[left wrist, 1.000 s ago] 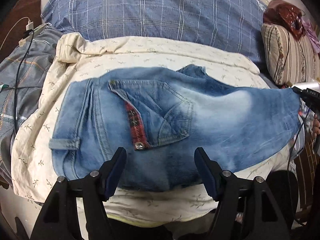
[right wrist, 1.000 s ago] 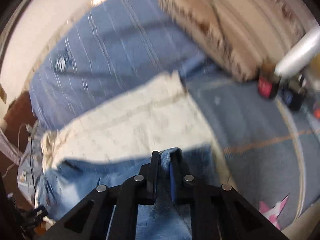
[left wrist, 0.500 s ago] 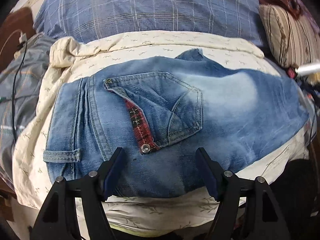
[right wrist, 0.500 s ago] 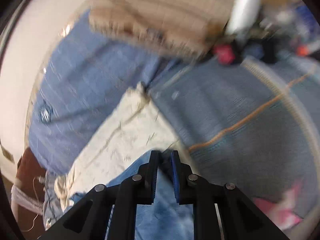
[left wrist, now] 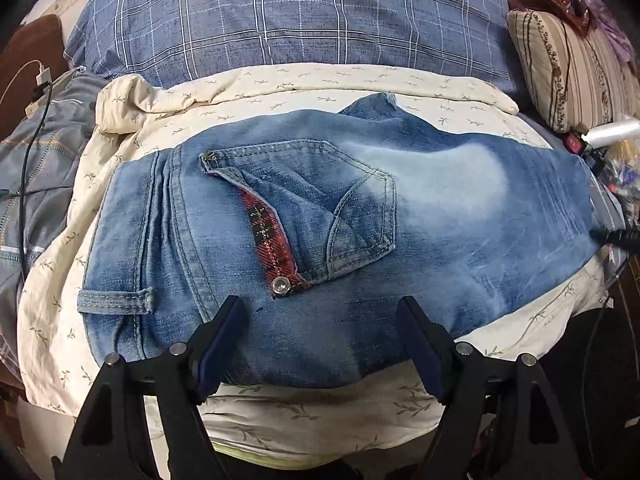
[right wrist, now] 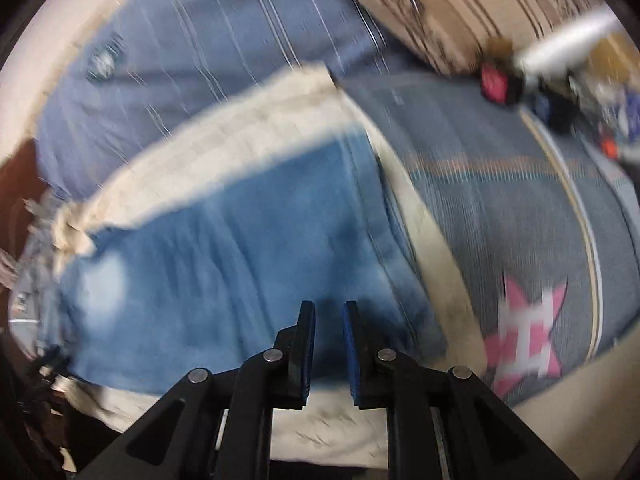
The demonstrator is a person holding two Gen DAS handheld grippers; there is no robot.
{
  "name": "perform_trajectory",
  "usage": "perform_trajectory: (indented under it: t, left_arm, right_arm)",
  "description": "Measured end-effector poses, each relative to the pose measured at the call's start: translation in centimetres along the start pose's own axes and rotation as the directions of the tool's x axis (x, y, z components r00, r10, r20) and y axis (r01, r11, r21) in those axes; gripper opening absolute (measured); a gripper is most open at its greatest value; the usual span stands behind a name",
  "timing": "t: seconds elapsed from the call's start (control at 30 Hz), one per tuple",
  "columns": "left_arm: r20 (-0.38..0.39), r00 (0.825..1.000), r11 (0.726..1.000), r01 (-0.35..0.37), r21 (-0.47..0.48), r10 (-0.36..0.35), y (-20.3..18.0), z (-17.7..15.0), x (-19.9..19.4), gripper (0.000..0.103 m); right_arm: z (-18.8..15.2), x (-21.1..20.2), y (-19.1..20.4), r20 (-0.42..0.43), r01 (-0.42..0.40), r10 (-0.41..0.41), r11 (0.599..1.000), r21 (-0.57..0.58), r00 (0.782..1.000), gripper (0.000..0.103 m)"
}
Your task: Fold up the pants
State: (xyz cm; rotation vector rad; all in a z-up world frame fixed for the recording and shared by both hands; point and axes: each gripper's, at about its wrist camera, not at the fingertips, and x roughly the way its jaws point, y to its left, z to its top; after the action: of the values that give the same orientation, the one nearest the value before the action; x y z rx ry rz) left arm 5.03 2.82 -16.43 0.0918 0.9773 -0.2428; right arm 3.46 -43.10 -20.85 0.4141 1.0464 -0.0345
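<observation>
Dim, warm indoor light; the left wrist view is sharp, with glare on the jeans (left wrist: pixel 452 176), the right wrist view smeared by motion blur; both bend and darken at their edges

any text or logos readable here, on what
None can be read.
Round emblem on the plaid pillow: cut off at the frame edge, lettering too small.
Snap on the jeans: any stamping too small.
Pink star on the sheet: blurred pattern, no words.

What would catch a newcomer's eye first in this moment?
The faded blue denim pants lie folded across the cream leaf-print blanket, back pocket with red plaid trim facing up. The left tongs hover wide open at their near edge; a pink star marks the bedsheet on the right.
</observation>
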Motion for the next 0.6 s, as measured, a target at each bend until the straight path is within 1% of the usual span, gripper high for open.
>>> perform_trajectory:
  t: [0.03, 0.07, 0.1, 0.17, 0.2, 0.23, 0.27, 0.33, 0.37, 0.43, 0.5, 0.53, 0.6]
  left_arm:
    - [-0.004, 1.0, 1.0, 0.0, 0.008, 0.0, 0.0, -0.2, 0.2, 0.079]
    - [-0.009, 1.0, 1.0, -0.002, 0.019, 0.002, -0.1, -0.4, 0.3, 0.079]
    - [-0.013, 1.0, 1.0, -0.002, 0.029, 0.002, -0.1, -0.6, 0.4, 0.079]
    - [-0.004, 1.0, 0.999, 0.003, 0.032, -0.003, 0.0, -0.6, 0.1, 0.079]
    - [-0.003, 1.0, 1.0, 0.013, 0.024, -0.013, 0.1, -0.4, 0.0, 0.079]
    - [-0.001, 1.0, 1.0, 0.022, 0.011, -0.022, 0.3, -0.2, -0.3, 0.079]
    - [0.008, 0.999, 0.999, 0.037, -0.012, -0.037, 0.5, 0.1, -0.6, 0.079]
    - [0.049, 0.996, 0.996, 0.077, -0.041, -0.075, 0.7, 0.7, -1.6, 0.079]
    - [0.077, 0.993, 0.996, 0.088, -0.034, -0.085, 0.5, 1.1, -2.1, 0.079]
    - [0.1, 0.992, 0.997, 0.076, -0.002, -0.075, 0.0, 1.3, -2.3, 0.079]
    - [0.088, 0.995, 0.999, 0.034, 0.02, -0.036, -0.2, 1.4, -1.6, 0.079]
    - [0.077, 0.996, 0.999, 0.03, 0.015, -0.031, 0.0, 1.4, -1.3, 0.079]
    - [0.033, 0.999, 0.999, 0.033, -0.026, -0.032, 0.9, 1.1, -0.1, 0.079]
  right_arm:
    - [-0.5, 0.2, -0.4, -0.008, -0.012, 0.013, 1.0, 0.011, 1.0, 0.015]
    - [-1.0, -0.2, -0.8, 0.01, -0.033, 0.033, 0.999, 0.018, 0.999, 0.015]
    - [-1.2, -0.4, -1.0, -0.009, -0.027, 0.027, 0.999, 0.02, 1.0, 0.015]
    - [-1.1, -1.1, -0.7, -0.039, 0.026, -0.025, 0.999, 0.022, 0.999, 0.015]
    - [-0.8, -1.6, -0.2, -0.034, 0.045, -0.045, 0.999, 0.01, 0.998, 0.015]
    - [-0.4, -2.3, 0.6, -0.013, 0.045, -0.045, 0.999, -0.008, 0.999, 0.015]
    - [0.3, -3.2, 1.8, 0.02, 0.02, -0.019, 0.999, -0.034, 1.0, 0.015]
    - [1.7, -4.3, 4.8, 0.063, -0.052, 0.058, 0.995, -0.086, 0.996, 0.015]
    - [2.5, -4.5, 6.9, 0.081, -0.089, 0.1, 0.989, -0.121, 0.992, 0.015]
    - [3.7, -4.2, 11.1, 0.088, -0.144, 0.164, 0.97, -0.197, 0.982, 0.015]
    - [4.8, -2.7, 15.7, 0.062, -0.191, 0.214, 0.947, -0.259, 0.975, 0.015]
    - [5.1, -1.8, 17.7, 0.055, -0.205, 0.229, 0.938, -0.28, 0.972, 0.015]
    - [5.3, 0.0, 20.3, 0.034, -0.23, 0.252, 0.924, -0.306, 0.967, 0.015]
